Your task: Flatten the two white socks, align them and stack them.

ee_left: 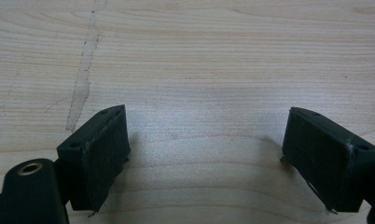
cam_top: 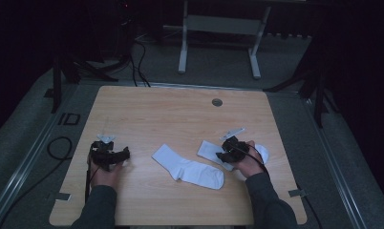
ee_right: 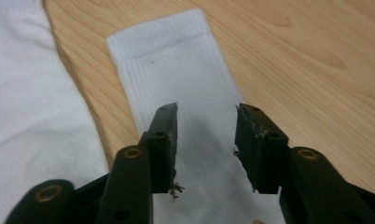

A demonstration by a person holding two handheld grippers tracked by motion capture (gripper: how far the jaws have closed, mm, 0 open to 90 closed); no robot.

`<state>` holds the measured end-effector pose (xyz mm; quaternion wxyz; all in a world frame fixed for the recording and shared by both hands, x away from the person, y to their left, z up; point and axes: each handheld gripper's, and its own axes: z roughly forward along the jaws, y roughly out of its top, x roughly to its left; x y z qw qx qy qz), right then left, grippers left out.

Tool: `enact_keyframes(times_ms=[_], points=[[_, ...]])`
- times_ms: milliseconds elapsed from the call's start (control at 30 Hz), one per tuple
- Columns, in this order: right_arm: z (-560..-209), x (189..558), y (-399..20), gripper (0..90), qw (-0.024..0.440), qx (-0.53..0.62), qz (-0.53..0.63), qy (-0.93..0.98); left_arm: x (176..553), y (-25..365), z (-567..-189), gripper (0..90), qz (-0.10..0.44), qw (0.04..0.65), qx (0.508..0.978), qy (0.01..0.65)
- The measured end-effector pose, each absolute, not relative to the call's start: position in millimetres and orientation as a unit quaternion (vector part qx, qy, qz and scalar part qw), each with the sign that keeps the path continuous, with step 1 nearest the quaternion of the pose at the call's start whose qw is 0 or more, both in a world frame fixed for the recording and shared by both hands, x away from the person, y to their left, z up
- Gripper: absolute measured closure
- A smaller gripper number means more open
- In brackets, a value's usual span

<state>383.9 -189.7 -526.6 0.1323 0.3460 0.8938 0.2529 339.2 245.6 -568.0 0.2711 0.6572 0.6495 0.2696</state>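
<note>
Soft, light and floppy, the sock (ee_right: pixel 176 70) near the desk's (cam_top: pixel 147 109) right edge is best pinched at its ribbed cuff; the right gripper (ee_right: pixel 206 140) hangs part-open over it, holding nothing, and the left gripper (ee_left: pixel 206 154) rests wide open and empty.

Far half of table (cam_top: pixel 180 109) bare wood, open passage; small round grommet (cam_top: pixel 217 102) only item there. Middle sock (cam_top: pixel 187 168) lies across centre-bottom strip between hands. Second sock (cam_top: pixel 210 150) lower right, just beside. Lower left bare wood.
</note>
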Motion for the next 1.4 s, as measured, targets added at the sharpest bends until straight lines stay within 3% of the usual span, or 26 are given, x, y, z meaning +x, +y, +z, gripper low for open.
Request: enact_keyframes(times_ms=[267,333,500,567,733,1400], points=[[-540,391,-185,54.7,0.097,0.344,0.248,0.901,339,246,-568,14.5,0.270,0.271,0.657,0.650],[-540,392,-186,59.3,0.098,0.343,0.248,0.900,339,246,-568,14.5,0.270,0.271,0.657,0.649],[-539,394,-186,80.8,0.106,0.353,0.248,0.896,339,246,-568,14.5,0.270,0.271,0.657,0.650],[-539,393,-183,82.9,0.111,0.354,0.243,0.896,339,245,-568,14.5,0.270,0.271,0.657,0.650],[-535,392,-183,83.6,0.117,0.360,0.240,0.894,339,246,-568,14.5,0.270,0.271,0.657,0.650],[-454,355,-187,83.4,0.156,0.329,0.326,0.873,339,245,-568,14.5,0.270,0.271,0.657,0.650]])
